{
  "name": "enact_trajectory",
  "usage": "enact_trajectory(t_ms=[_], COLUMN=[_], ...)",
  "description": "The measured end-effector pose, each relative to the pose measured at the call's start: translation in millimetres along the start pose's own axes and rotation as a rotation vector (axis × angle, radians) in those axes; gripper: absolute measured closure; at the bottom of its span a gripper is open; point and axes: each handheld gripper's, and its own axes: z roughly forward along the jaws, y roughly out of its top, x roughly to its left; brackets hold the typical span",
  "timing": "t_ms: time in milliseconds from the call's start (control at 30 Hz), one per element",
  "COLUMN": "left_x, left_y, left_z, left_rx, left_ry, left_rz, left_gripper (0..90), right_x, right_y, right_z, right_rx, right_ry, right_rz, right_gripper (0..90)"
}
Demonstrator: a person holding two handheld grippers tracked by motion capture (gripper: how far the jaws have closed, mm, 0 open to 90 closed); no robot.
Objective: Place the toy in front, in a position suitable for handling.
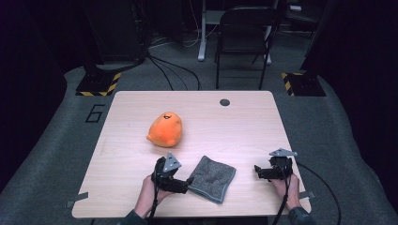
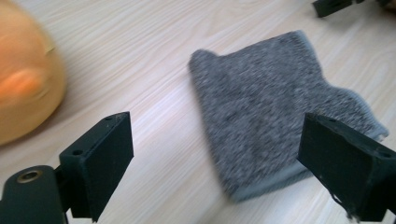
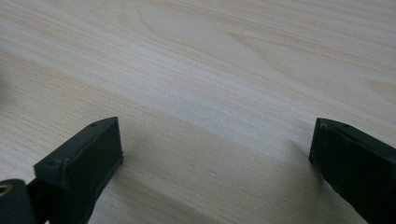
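dim room, wooden table (image 1: 141, 197). your folded grey cloth (image 1: 212, 178) lies flat near the front edge. left gripper (image 1: 186, 183) beside it, released; right gripper (image 1: 261, 171) wide apart, empty. folding looks done.

Surface (image 1: 141, 197): pale wood-grain top with rounded corners and a dark round grommet (image 1: 225, 102) near its far edge. Lying directly on it: one grey folded cloth (image 1: 212, 178) near the front edge, and one orange plush toy (image 1: 165, 130) farther back, left of centre, well apart from the cloth.
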Motion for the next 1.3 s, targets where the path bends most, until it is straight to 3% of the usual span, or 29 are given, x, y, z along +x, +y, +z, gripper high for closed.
enact_trajectory(t_ms=[67, 100, 133, 200, 233, 267, 333, 367, 500, 533, 600, 633, 667, 733, 767, 833, 900, 933, 967, 1033, 1067, 1167, 1200, 1300], left_x=[15.2, 15.2, 25.6, 30.3, 35.0, 42.9, 46.9, 54.0, 62.7, 69.1, 71.3, 74.3, 76.0, 78.9, 80.6, 81.3, 81.8, 82.4, 83.0, 84.5, 84.3, 84.9, 85.5, 85.4], left_y=[-13.5, -13.5, -23.3, -28.2, -33.3, -43.0, -48.1, -57.5, -66.5, -69.3, -70.9, -72.2, -73.4, -75.4, -76.5, -76.7, -77.9, -78.7, -79.6, -80.6, -80.7, -80.6, -80.7, -81.6], left_z=[-7.1, -7.1, -11.5, -13.6, -16.4, -22.1, -25.3, -30.6, -33.0, -30.5, -27.6, -26.3, -23.9, -20.1, -17.0, -16.0, -13.4, -12.3, -10.5, -9.3, -8.2, -6.3, -6.0, -2.8], left_rx=[0.008, 0.008, 0.011, 0.015, 0.008, 0.011, 0.010, 0.020, 0.035, 0.046, 0.044, 0.059, 0.065, 0.076, 0.087, 0.093, 0.099, 0.101, 0.102, 0.110, 0.106, 0.109, 0.119, 0.130], left_ry=[0.039, 0.039, 0.080, 0.092, 0.104, 0.130, 0.139, 0.177, 0.226, 0.231, 0.241, 0.235, 0.242, 0.248, 0.251, 0.247, 0.260, 0.256, 0.259, 0.260, 0.261, 0.263, 0.259, 0.263], left_rz=[-0.052, -0.052, -0.081, -0.100, -0.121, -0.167, -0.191, -0.219, -0.245, -0.257, -0.266, -0.268, -0.272, -0.279, -0.284, -0.282, -0.279, -0.288, -0.292, -0.283, -0.290, -0.288, -0.282, -0.278], left_gripper=[8.0, 7.5, 7.0, 5.8, 4.7, 4.1, 2.8, 2.2, 1.7, 1.4, 1.3, 1.3, 1.3, 0.4, 0.1, 0.1, 0.1, 0.1, 0.1, 0.1, 0.1, 0.0, 0.0, 0.0], right_x=[0.1, 0.1, 0.5, 1.2, 2.5, 3.9, 8.1, 9.8, 19.3, 28.1, 33.3, 45.3, 45.3, 60.1, 75.5, 82.8, 98.7, 113.5, 113.5, 132.4, 132.4, 150.6, 155.3, 173.9], right_y=[0.7, 0.7, 2.2, 2.8, 6.3, 8.2, 12.6, 14.4, 20.0, 24.3, 26.7, 31.6, 31.6, 35.4, 38.8, 40.7, 43.6, 46.2, 46.2, 49.2, 49.2, 51.6, 52.6, 53.3], right_z=[-0.3, -0.3, -1.1, -2.2, -6.1, -8.7, -13.9, -16.3, -23.1, -26.8, -28.0, -29.2, -29.2, -29.1, -27.6, -26.3, -24.3, -21.6, -21.6, -16.8, -16.8, -10.5, -7.6, 2.4], right_rx=[0.007, 0.007, 0.025, 0.015, 0.005, -0.009, -0.023, -0.038, -0.053, -0.060, -0.063, -0.064, -0.064, -0.060, -0.044, -0.043, -0.034, -0.021, -0.021, -0.004, -0.004, 0.019, 0.027, 0.059], right_ry=[0.003, 0.003, 0.008, 0.009, 0.017, 0.028, 0.052, 0.070, 0.112, 0.137, 0.149, 0.175, 0.175, 0.198, 0.228, 0.241, 0.267, 0.281, 0.281, 0.312, 0.312, 0.334, 0.340, 0.327], right_rz=[0.005, 0.005, -0.009, -0.010, -0.019, -0.020, -0.008, -0.004, -0.013, -0.023, -0.030, -0.062, -0.062, -0.095, -0.118, -0.142, -0.174, -0.218, -0.218, -0.248, -0.248, -0.273, -0.299, -0.331], right_gripper=[2.0, 2.0, 2.4, 2.3, 2.3, 2.4, 2.5, 3.3, 4.1, 4.0, 3.9, 3.5, 3.5, 3.2, 2.5, 1.9, 1.0, 0.6, 0.6, 0.0, 0.0, 0.0, 0.0, 2.3])
